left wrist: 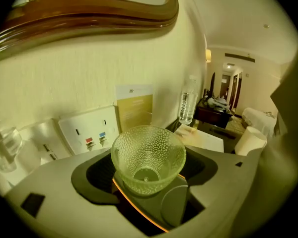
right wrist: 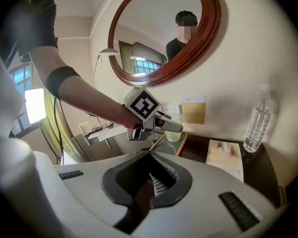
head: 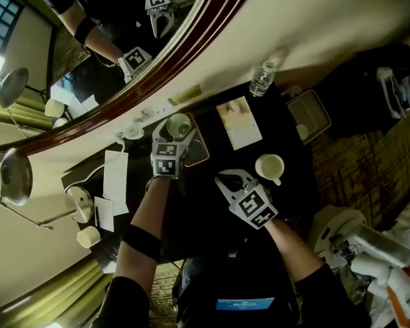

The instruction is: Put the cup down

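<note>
Holding: the left hand-held gripper (head: 175,139) has its jaws set wide and closed on the sides of the glass cup (left wrist: 148,160). The cup is pale green, dimpled and upright, mouth up.
Cup's place: at the orange-rimmed tray (right wrist: 180,144), close to the wall under the round mirror (right wrist: 164,33). The tray lies on the dark table (right wrist: 197,153).
Contact with tray: the light is dim here. The base looks to be on the tray or just over it; I can't settle which.
Other hand: the right hand-held gripper (right wrist: 155,181) has its jaws shut with nothing between them. It hangs over the table's near side, apart from the cup.
Nearby: a white mug (head: 270,166) stands beside the right hand-held gripper. A booklet (head: 239,123) and a water bottle (head: 262,79) sit further along by the wall, all off the tray.
Step in hand: by my reading, the set-down itself. The cup is at its spot but not yet let go.
Next move calls for: settling the base flat, spreading both jaws evenly, then drawing straight back along their line.
Watch for: the cup flares toward the rim, so a dragging pad could tip it.
</note>
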Motion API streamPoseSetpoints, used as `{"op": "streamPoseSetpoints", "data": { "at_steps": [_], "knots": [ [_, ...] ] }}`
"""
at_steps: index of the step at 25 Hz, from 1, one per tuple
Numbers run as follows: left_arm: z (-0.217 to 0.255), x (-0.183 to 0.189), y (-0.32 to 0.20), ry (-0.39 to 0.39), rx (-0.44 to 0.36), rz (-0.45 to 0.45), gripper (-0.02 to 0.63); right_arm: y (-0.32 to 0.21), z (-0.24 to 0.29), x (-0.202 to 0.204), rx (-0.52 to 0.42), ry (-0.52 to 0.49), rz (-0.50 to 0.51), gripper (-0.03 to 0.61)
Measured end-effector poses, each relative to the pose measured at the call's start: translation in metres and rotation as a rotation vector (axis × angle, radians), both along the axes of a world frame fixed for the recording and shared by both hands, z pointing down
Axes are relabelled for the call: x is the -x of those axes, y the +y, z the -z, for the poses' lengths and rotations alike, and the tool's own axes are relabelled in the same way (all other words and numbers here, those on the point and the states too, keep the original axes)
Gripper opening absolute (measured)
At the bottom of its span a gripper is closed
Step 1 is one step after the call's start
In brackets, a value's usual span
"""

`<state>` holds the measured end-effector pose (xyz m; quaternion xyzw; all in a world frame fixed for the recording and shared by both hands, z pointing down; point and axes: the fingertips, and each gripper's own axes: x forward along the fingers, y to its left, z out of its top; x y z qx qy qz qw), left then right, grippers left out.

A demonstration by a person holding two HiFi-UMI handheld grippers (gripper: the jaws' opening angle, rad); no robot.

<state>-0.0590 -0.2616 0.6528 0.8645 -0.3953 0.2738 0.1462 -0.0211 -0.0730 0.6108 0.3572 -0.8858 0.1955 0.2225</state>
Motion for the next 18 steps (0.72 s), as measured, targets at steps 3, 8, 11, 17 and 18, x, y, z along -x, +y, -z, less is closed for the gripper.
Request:
{"op": "streamPoseSetpoints", "data": {
  "at_steps": [3, 8, 11, 17, 18],
  "knots": [
    [0.001, 0.001, 0.001, -0.011, -0.002, -0.008, 0.380, 0.000, -0.001, -0.004, 0.004, 0.000, -0.005, 0.011],
    [-0.005, 0.003, 0.001, -0.021, -0.029, -0.044, 0.380, 0.003, 0.000, -0.006, 0.009, -0.005, -0.006, 0.011],
    [0.017, -0.004, 0.011, -0.013, -0.029, -0.054, 0.380, 0.005, 0.002, -0.008, 0.011, -0.004, -0.004, 0.012],
    [0.041, -0.014, 0.037, -0.004, -0.045, -0.081, 0.380, 0.011, 0.011, -0.016, 0.012, -0.002, 0.006, 0.011],
    [0.044, -0.016, 0.042, -0.003, -0.047, -0.084, 0.380, 0.012, 0.012, -0.018, 0.013, -0.001, 0.007, 0.011]
  ]
}}
